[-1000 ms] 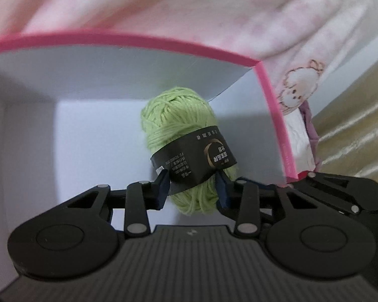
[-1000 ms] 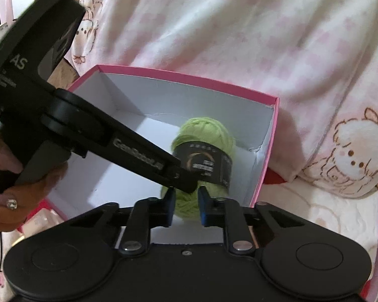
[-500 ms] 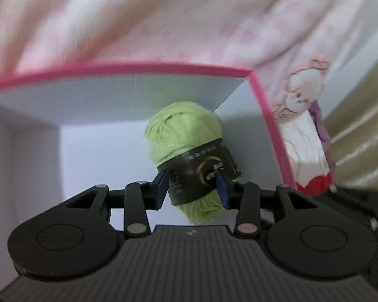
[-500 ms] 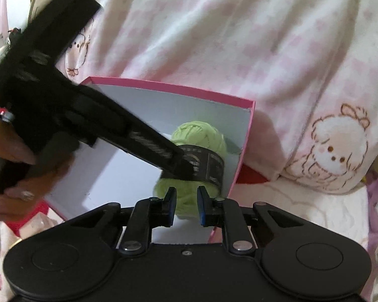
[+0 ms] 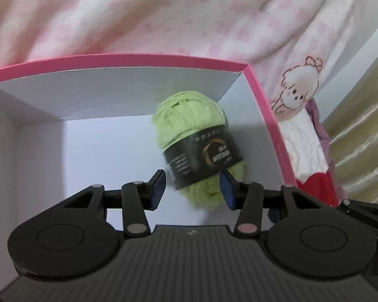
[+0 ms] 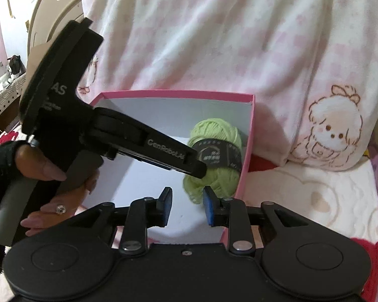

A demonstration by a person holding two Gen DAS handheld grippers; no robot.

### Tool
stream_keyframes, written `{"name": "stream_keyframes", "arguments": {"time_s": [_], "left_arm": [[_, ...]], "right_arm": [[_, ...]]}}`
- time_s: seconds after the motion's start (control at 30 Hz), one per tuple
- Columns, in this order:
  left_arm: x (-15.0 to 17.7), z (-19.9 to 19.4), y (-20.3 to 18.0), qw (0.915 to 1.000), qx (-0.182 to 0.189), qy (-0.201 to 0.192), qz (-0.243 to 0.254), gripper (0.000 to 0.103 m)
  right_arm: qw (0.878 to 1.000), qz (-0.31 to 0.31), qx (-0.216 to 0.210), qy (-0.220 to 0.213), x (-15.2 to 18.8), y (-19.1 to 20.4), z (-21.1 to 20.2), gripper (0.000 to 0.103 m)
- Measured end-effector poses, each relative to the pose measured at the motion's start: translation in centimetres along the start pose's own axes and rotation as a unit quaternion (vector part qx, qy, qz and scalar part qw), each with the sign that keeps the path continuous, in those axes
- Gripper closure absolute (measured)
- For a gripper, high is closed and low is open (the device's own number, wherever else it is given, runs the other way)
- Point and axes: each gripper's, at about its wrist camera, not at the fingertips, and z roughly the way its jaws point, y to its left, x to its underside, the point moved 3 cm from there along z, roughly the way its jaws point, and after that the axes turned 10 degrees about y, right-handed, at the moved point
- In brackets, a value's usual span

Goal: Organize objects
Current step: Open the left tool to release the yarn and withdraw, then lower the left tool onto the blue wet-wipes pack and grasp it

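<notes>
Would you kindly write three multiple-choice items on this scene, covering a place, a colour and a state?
1. Relative to the box, the yarn lies: A beside it; B inside it; C on its rim.
2. The yarn is: A green; B red; C blue.
3. The box is: A lidded; B flattened; C open-topped.
Key: 1 B, white walls surround it; 2 A, light green strands show around a black label; 3 C, its floor shows from above.
</notes>
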Motion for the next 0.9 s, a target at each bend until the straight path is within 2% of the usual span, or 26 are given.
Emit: {"name": "stream_keyframes", "arguments": {"time_s": [0.1,0.27,0.43,0.63,0.8,0.9], "left_arm": [[0.8,-1.4,-0.6,0.9999,-0.003,0.012,0.003,0.053],[3.2,-6.0,-1.5,0.9994,-0.023,0.013,0.024,0.042],[5.0,-10.1,-1.6,0.9989,-0.038,0.026,-0.007,0.039],[8.2,-13.8,-2.6,0.9986,-0.043,0.029,0.01,0.034],[11.5,-16.0,-2.9,0.9964,-0.057,0.041,0.047,0.031],[13.2,-16.7,-2.5,0.9963,-0.052,0.039,0.058,0.029]], "right_arm": [[1.0,-0.004,0.0,0.001,0.4,0.3,-0.6,0.072],[1.0,-0.003,-0.007,0.0,1.2,0.8,-2.8,0.068],[1.0,-0.007,0.001,0.0,1.8,2.0,-5.1,0.065],[1.0,-0.014,-0.01,0.005,2.6,3.9,-8.9,0.058],[0.999,0.01,-0.047,0.021,4.0,4.8,-11.9,0.051],[0.997,0.031,-0.072,0.028,5.4,5.1,-12.9,0.045]]}}
